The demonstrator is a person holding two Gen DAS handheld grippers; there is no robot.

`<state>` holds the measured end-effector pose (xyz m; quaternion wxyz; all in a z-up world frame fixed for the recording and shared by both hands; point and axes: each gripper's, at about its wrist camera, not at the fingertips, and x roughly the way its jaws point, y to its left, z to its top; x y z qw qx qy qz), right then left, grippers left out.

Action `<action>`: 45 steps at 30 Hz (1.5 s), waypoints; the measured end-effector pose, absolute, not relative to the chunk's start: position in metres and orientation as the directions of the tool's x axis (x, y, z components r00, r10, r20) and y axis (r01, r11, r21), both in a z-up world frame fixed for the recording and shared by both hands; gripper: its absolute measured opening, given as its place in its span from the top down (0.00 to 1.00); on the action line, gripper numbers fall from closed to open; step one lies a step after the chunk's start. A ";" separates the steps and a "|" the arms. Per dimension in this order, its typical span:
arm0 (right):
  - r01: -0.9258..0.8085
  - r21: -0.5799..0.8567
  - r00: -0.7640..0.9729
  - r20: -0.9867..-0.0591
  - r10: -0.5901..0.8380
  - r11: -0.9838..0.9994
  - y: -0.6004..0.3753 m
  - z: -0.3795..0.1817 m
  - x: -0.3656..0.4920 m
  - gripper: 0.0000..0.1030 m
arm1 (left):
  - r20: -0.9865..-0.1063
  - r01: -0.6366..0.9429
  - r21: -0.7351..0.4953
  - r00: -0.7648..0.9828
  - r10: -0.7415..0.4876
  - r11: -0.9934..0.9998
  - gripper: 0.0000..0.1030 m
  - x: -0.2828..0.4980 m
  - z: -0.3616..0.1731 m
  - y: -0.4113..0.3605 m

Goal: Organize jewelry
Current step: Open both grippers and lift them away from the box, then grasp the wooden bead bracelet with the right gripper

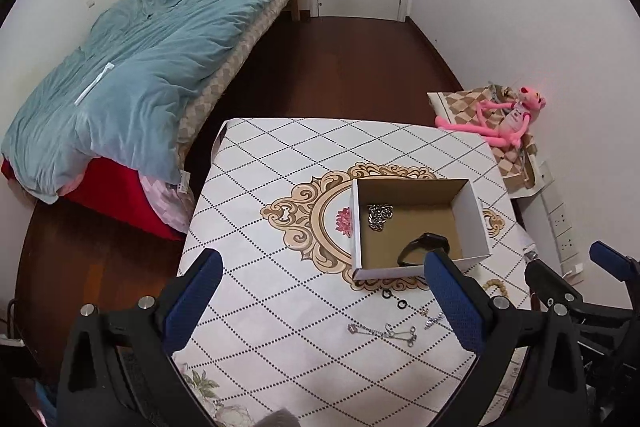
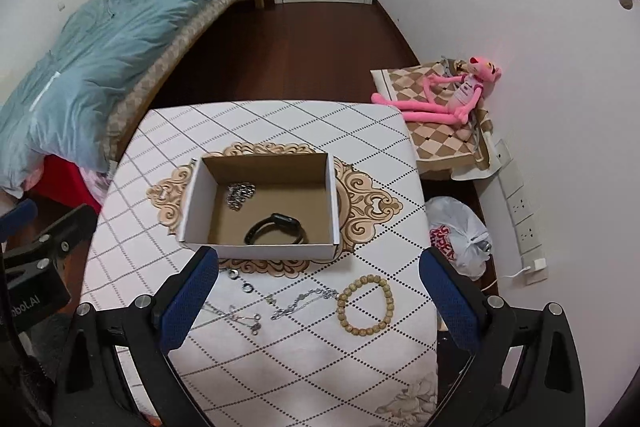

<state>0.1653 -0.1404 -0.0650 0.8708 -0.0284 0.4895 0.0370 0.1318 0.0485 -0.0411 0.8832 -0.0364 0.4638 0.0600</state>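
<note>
An open cardboard box [image 2: 192, 199] [image 1: 478, 211] stands mid-table. Inside lie a silver chain [image 2: 239, 195] [image 1: 379, 215] and a black watch band [image 2: 276, 227] [image 1: 420, 247]. In front of the box on the cloth lie a wooden bead bracelet [image 2: 365, 305], a silver chain necklace [image 2: 304, 303], a thin chain with clasps [image 1: 382, 333] [image 2: 240, 319] and two small dark rings [image 1: 394, 299] [image 2: 240, 281]. My left gripper [image 1: 322, 301] is open and empty above the near table. My right gripper [image 2: 318, 297] is open and empty above the loose jewelry.
The table wears a white diamond-pattern cloth [image 2: 260, 131]. A bed with a blue duvet [image 1: 140, 67] lies left. A pink plush toy [image 2: 452, 95] sits on a checked cushion at right, with a plastic bag [image 2: 460, 231] and wall sockets [image 2: 524, 219] below.
</note>
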 end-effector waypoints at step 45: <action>0.093 0.127 0.266 -0.959 0.098 0.988 -0.224 -0.253 0.127 0.91 | -0.956 -0.198 0.025 0.283 0.081 0.980 0.02 0.107 -0.216 0.043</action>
